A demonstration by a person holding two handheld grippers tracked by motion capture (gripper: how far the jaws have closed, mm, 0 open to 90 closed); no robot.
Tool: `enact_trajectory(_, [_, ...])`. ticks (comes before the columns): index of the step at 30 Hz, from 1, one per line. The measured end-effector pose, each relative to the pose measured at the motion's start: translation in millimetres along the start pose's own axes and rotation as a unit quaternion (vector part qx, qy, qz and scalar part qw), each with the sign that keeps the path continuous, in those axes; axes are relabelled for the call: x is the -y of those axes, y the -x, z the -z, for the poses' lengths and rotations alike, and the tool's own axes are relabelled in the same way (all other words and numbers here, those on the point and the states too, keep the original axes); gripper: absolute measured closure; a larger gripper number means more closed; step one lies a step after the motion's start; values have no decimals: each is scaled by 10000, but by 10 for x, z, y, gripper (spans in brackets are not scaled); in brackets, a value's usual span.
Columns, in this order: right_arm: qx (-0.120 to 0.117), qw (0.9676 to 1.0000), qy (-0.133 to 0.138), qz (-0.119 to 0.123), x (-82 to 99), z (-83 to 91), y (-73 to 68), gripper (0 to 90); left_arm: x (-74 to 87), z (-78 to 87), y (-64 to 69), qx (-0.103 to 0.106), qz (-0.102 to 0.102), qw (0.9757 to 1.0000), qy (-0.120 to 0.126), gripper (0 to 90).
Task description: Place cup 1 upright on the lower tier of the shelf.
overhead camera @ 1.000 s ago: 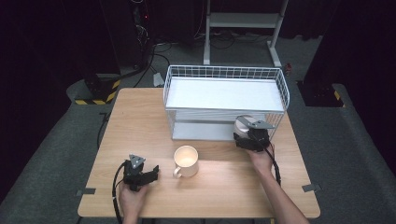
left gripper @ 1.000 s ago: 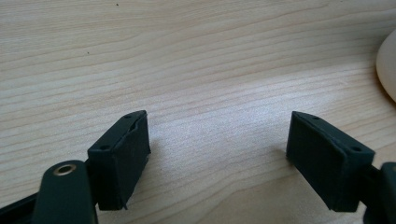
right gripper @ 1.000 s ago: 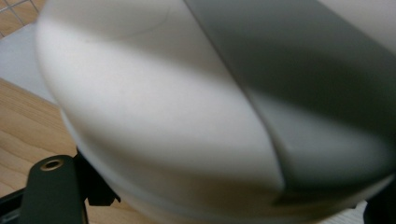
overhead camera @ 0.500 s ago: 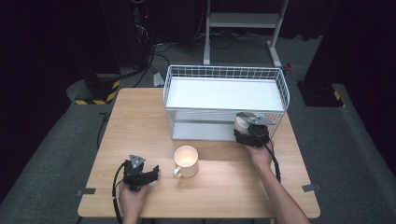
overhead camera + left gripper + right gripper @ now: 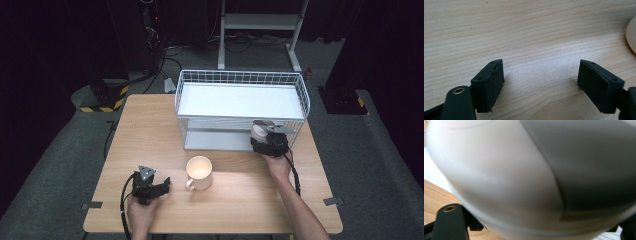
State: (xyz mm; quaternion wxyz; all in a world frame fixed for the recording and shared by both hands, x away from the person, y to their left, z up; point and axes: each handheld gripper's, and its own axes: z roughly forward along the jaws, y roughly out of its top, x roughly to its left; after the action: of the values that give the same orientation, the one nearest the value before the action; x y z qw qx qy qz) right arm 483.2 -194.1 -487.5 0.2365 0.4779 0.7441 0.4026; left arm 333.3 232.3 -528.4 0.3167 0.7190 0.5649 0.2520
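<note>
A white and grey cup [image 5: 258, 131] is at the front right of the white wire rack [image 5: 240, 100], by its lower shelf. My right gripper [image 5: 262, 138] is shut on it, and the cup [image 5: 499, 175] looms large between the jaws. These jaws have just been opening slightly with the cup still between them. A cream mug [image 5: 199, 172] stands on the table in front of the rack. My left gripper [image 5: 162, 184] rests on the wood left of the mug, its jaws open around bare tabletop [image 5: 540, 85]. The mug's edge [image 5: 632, 35] shows at the right of the left gripper view.
The wooden table [image 5: 150, 130] has free room on its left half. The rack takes up the back right and has a flat white top shelf. Black cables trail from both grippers toward the front edge. The floor around the table is dark.
My right gripper with the cup has edged a little toward the rack. The left gripper and the mug have not moved.
</note>
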Motion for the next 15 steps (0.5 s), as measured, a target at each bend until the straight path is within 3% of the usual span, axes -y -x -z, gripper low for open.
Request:
enact_trajectory(4, [-33, 9998, -208, -49, 33, -25, 21, 138, 1, -1, 1, -5, -1, 10000, 7, 216])
enact_trajectory(15, [-13, 9994, -340, -98, 83, 44, 6, 148, 0, -1, 2, -8, -4, 10000, 7, 216])
